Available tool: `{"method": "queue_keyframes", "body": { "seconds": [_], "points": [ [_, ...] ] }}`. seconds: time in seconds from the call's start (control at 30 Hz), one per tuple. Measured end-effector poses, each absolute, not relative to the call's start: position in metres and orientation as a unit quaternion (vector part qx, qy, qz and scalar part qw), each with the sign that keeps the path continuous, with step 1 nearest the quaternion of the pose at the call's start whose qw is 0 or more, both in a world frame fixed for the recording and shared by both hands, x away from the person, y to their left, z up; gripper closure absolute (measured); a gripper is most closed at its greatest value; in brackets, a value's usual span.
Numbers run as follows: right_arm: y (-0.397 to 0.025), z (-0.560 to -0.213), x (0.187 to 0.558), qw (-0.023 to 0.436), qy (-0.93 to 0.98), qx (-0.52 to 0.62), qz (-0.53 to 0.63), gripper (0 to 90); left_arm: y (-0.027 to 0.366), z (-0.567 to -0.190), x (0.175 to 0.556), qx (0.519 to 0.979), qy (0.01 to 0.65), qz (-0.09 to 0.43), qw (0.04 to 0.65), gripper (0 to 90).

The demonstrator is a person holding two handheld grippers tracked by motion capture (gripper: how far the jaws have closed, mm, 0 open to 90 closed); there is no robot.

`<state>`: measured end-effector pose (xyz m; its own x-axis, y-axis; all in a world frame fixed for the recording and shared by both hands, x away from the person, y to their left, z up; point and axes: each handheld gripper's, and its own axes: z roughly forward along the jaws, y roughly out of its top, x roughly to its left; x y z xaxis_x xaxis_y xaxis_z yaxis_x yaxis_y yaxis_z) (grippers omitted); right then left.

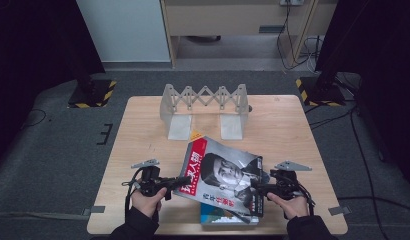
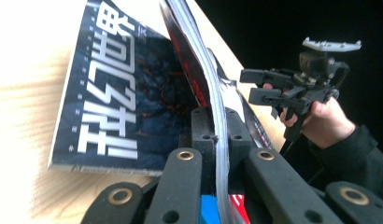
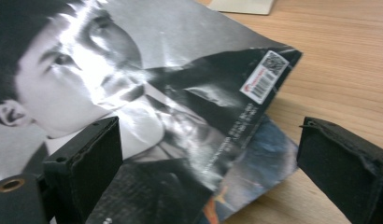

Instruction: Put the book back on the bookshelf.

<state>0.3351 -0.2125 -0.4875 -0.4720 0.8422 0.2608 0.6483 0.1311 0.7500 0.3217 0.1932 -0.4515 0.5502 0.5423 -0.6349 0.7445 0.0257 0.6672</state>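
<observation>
**Left gripper pinching the top magazine, right one wide open**

So the left gripper [image 1: 169, 187] has its jaws pressed together on the spine edge of the red-and-black portrait magazine [image 1: 224, 176], lifting that side off the stack near the table's [image 1: 143, 130] front edge. In the left gripper view the pages run right up between the jaws. The right gripper [image 1: 259, 189] sits at the magazine's other edge with jaws spread wide, not touching anything. Underneath lies a dark blue magazine [image 2: 119, 93] with white lettering, mostly covered in the high view. The accordion-style file rack [image 1: 205, 107] at the table's back edge has nothing in its slots. Lower stack titles are hard to read.
</observation>
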Motion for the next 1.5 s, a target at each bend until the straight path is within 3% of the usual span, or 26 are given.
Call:
{"method": "queue_keyframes", "body": {
  "seconds": [1.17, 1.5],
  "points": [
    [-0.278, -0.494, 0.351, 0.225, 0.704, 0.576, 0.349, 6.4, 0.180, -0.404, 0.338, 0.639, 0.447, -0.124, 0.614, 86.1],
    [-0.283, -0.505, 0.361, 0.231, 0.720, 0.575, 0.313, 6.5, 0.160, -0.393, 0.346, 0.629, 0.439, -0.129, 0.628, 86.0]
  ]
}}
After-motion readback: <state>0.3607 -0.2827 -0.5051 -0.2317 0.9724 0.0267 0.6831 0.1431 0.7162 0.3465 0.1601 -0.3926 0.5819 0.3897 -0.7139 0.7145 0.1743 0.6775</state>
